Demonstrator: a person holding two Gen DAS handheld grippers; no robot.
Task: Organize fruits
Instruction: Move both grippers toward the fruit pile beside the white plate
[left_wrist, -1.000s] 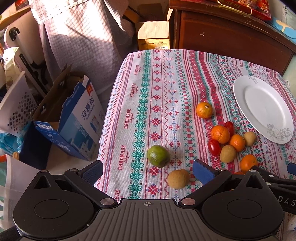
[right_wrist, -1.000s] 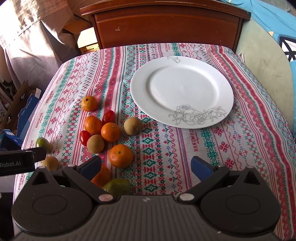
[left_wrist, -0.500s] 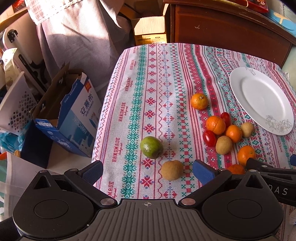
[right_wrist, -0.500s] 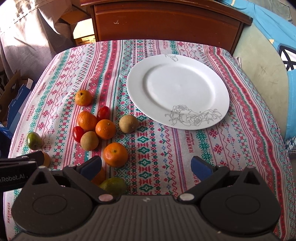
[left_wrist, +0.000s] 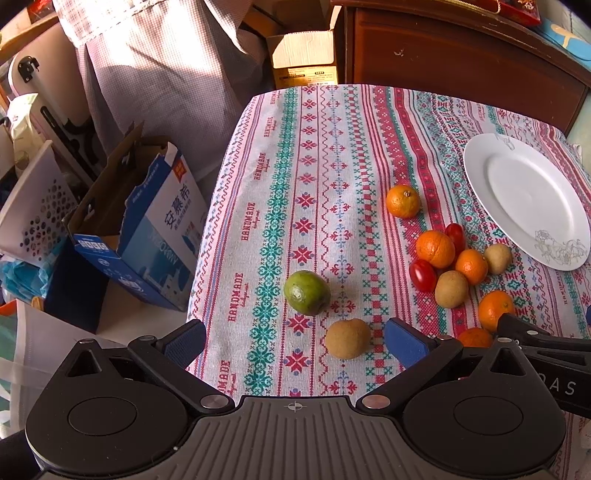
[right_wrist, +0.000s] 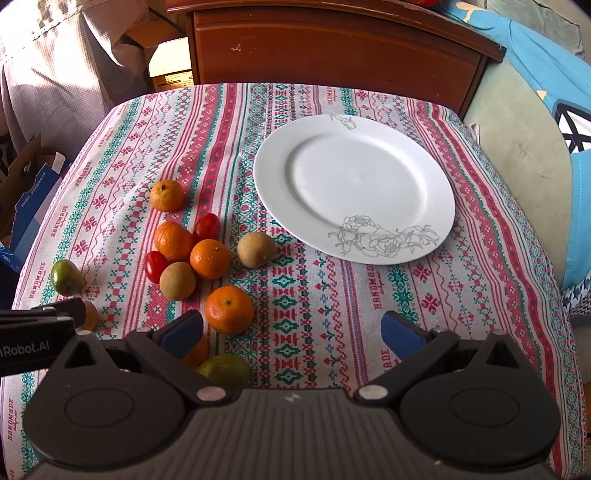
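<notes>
Fruit lies scattered on a patterned tablecloth (left_wrist: 314, 177): several oranges (right_wrist: 229, 309), two cherry tomatoes (right_wrist: 155, 265), brown kiwis (right_wrist: 255, 249) and a green fruit (left_wrist: 306, 292). A white plate (right_wrist: 354, 188) with a flower drawing stands bare at the far right. My left gripper (left_wrist: 293, 341) hangs open above the near edge, a brown kiwi (left_wrist: 347, 338) just ahead between its blue pads. My right gripper (right_wrist: 291, 330) is open too, nothing in it; an orange lies by its left pad and another green fruit (right_wrist: 225, 369) is half hidden under its body.
A wooden cabinet (right_wrist: 332, 48) stands behind the table. To the left, off the table edge, are a blue and white carton (left_wrist: 147, 236), a white perforated basket (left_wrist: 33, 206) and hanging checked cloth (left_wrist: 166, 66). A blue cushion (right_wrist: 546, 92) lies right.
Both grippers have pulled back and risen a little, so the fruit and plate sit further up in the views. Jaws remain open; no fruit has moved.
</notes>
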